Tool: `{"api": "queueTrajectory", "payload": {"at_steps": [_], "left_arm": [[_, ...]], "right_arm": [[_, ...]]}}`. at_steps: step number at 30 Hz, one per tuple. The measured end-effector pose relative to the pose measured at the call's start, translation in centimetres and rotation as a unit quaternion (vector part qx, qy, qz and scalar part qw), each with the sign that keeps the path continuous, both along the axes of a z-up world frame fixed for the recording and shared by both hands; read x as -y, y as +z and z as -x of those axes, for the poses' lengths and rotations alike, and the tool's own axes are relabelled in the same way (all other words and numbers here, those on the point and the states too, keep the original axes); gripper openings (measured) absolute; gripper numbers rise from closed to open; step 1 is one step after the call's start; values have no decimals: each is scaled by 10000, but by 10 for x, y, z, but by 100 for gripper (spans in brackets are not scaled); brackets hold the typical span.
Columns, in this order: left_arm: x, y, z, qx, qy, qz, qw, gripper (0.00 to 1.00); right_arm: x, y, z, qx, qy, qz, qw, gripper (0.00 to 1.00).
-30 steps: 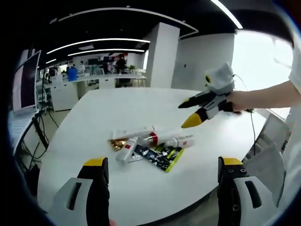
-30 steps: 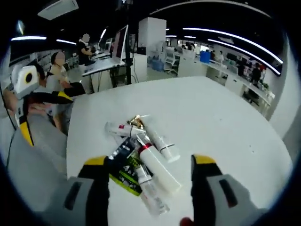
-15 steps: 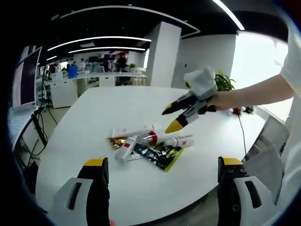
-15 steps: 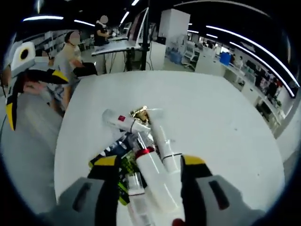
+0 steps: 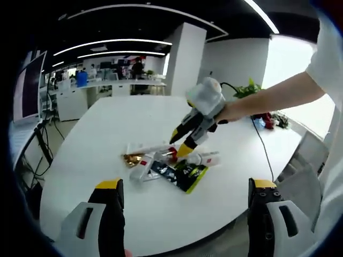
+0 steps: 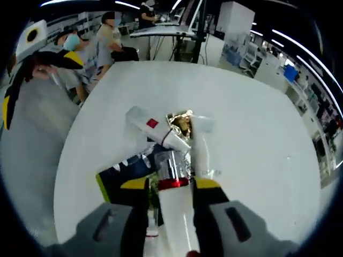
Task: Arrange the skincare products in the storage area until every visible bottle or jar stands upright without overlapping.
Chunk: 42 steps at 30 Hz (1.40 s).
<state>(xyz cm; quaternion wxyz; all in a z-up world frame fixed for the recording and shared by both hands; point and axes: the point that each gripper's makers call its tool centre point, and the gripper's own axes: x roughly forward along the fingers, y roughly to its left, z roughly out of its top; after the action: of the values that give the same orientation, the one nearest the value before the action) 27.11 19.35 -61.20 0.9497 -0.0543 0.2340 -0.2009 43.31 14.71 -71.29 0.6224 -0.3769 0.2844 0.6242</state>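
A pile of skincare products [image 5: 166,163] lies flat on the round white table [image 5: 102,134]. It holds white tubes, a gold foil piece [image 6: 179,120] and a dark-and-green sachet [image 6: 120,171]. A white tube with a red label [image 6: 147,123] lies across the top. My right gripper [image 6: 171,184] has come down on a white bottle with a red band and clear cap [image 6: 171,176], and its jaws press both sides. In the left gripper view the right gripper [image 5: 180,143] dips into the pile. My left gripper [image 5: 186,184] hangs open in front of the table, well short of the pile.
A person's bare arm [image 5: 278,99] reaches in from the right. A plant [image 5: 249,88], a cable and small red items sit near the table's far right edge. People sit at a desk [image 6: 110,37] beyond the table. The left gripper [image 6: 40,85] hovers off the table's edge.
My right gripper has come down and forward onto the pile, and its jaws have narrowed around the red-banded bottle. The left gripper has stayed open and almost still.
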Motion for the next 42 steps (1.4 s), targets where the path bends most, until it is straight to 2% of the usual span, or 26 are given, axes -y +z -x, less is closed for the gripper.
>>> {"api": "queueTrajectory", "payload": {"at_steps": [5, 8, 12, 15, 22, 24, 27, 33, 39, 42], "left_arm": [[0, 0, 0, -18, -10, 5, 10000, 94], [0, -1, 0, -21, -7, -5, 10000, 94], [-1, 0, 0, -12, 23, -5, 10000, 94], [-1, 0, 0, -17, 38, 11, 10000, 94], [-3, 0, -1, -39, 94, 87, 9999, 94], [-4, 0, -1, -38, 113, 98, 9999, 94], [-5, -1, -2, -49, 135, 123, 9998, 94], [-5, 1, -2, -49, 153, 158, 9997, 93], [-5, 2, -2, -23, 174, 162, 9997, 93], [-4, 2, -2, 2, 141, 121, 9998, 93]], "right_arm": [[-5, -9, -2, -5, 174, 181, 9997, 29], [-7, -15, -5, 91, 305, 353, 9989, 27], [-11, -24, -3, 36, 415, 552, 9976, 28], [-12, -29, -3, 141, 592, 745, 9954, 29], [-11, -30, -4, 79, 618, 858, 9944, 29], [-10, -29, -3, 283, 707, 905, 9930, 28], [-12, -27, -2, 542, 888, 895, 9905, 28], [-8, -21, -1, 725, 930, 933, 9886, 28], [2, 1, -4, 693, 680, 612, 9934, 27], [6, 16, -10, 605, 347, 311, 9971, 27]]}}
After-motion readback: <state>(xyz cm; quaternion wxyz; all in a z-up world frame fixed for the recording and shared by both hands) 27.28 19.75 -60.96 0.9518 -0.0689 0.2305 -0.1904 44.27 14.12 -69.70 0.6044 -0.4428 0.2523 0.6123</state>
